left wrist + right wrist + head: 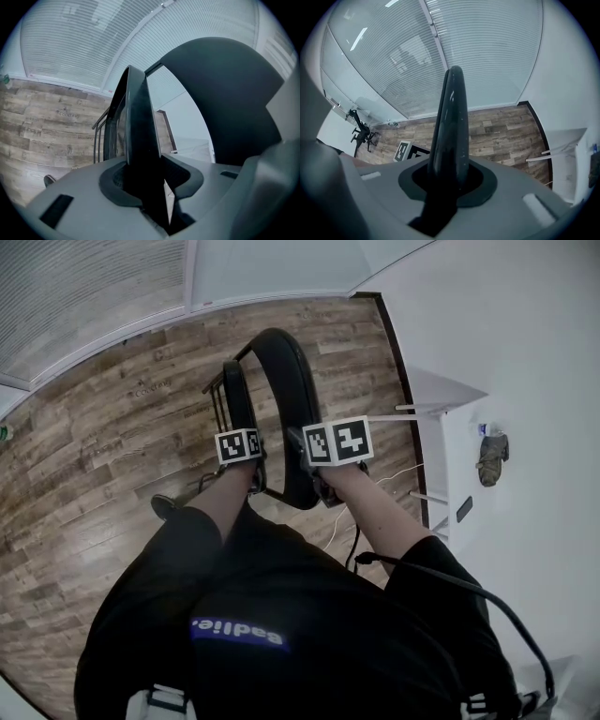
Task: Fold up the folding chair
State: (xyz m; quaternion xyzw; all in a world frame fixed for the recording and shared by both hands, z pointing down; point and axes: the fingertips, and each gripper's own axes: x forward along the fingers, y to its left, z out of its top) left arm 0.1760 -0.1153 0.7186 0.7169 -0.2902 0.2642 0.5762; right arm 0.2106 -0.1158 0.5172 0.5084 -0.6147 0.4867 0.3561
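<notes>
Clearly the left gripper [149, 183] is clamped on the thin black panel [138, 131] of the folding chair [281, 381], and the right gripper [447, 180] is nipped onto the edge of the rounded black panel [450, 122]. The chair stands directly in front of the person on the wood floor [112, 427], its two panels already close together. To finish well, I judge both grips should stay firm while the panels are brought flat together evenly, without twisting the metal frame bars [216, 404]. Room is open toward the blinds [94, 287]. The white wall [506, 334], the white furniture [441, 395] and a loose cable [394, 474] crowd the right side.
</notes>
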